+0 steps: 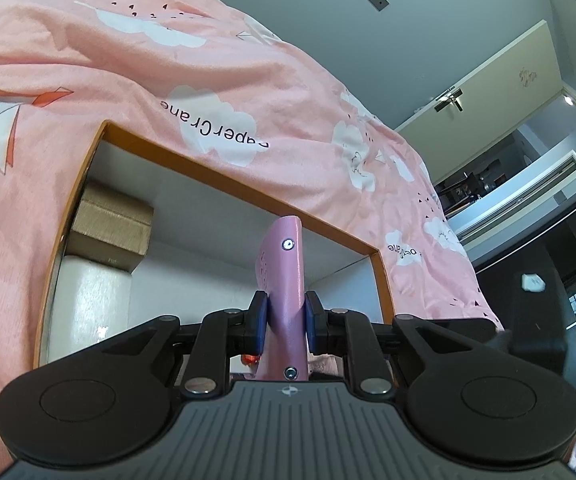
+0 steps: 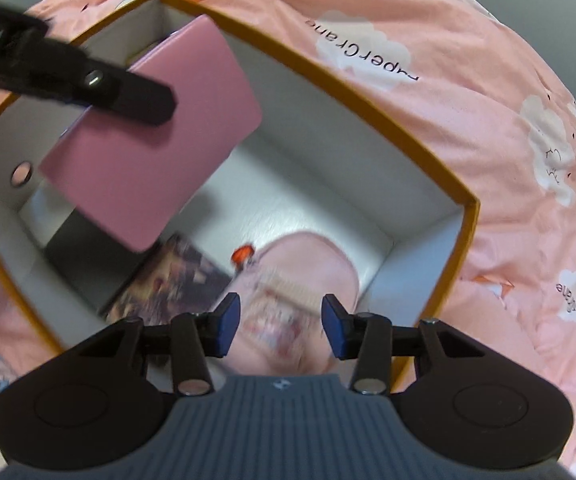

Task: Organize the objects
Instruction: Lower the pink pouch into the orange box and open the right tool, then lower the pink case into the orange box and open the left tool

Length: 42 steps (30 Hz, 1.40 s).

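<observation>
Resting on a pink bedsheet (image 1: pixel 87 60), the orange-rimmed box (image 2: pixel 368 108) sits below the left gripper (image 1: pixel 283 320) clamping a pink case (image 1: pixel 283 264); right gripper (image 2: pixel 281 328) gapes wide.

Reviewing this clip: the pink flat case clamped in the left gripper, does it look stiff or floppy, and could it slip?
The pink case probably is stiff: it juts from the left gripper without sagging. Its smooth sheen suggests it might slip. Likely light, held only by one edge.

I read "PaperCrane", upside down, on white cloud prints of the pink cotton bedsheet (image 1: pixel 215 120) (image 2: pixel 368 56); nothing else is legible.
</observation>
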Each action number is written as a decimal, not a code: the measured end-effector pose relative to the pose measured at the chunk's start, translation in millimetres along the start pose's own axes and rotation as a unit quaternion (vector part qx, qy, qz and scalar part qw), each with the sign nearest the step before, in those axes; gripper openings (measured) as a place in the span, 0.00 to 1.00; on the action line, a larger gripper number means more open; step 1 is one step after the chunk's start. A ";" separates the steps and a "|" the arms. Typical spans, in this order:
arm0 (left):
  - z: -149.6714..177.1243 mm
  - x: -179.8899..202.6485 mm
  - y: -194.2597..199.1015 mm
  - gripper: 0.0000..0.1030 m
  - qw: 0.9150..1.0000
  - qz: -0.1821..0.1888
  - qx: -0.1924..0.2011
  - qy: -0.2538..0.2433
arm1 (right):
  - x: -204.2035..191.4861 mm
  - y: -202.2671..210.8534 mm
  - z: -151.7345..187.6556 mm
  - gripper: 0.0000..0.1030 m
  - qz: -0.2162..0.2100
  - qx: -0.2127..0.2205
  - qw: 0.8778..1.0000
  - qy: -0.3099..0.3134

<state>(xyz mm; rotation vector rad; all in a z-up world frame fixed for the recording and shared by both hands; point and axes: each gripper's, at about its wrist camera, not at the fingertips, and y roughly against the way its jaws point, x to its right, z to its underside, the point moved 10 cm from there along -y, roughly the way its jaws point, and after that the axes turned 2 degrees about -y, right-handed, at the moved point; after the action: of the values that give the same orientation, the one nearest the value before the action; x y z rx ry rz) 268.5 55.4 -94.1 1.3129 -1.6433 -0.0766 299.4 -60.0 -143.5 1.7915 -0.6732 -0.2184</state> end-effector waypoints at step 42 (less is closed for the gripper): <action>6.8 -54.5 -61.0 0.20 0.991 -0.096 -0.094 0.006 | -15.1 -25.1 -25.0 0.09 -0.103 0.048 0.987 -0.114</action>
<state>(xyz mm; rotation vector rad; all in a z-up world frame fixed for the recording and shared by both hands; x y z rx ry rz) 302.3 68.8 -167.7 1.3186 -1.4586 -0.3319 307.1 -26.8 -161.3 1.9477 -0.6685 -0.5455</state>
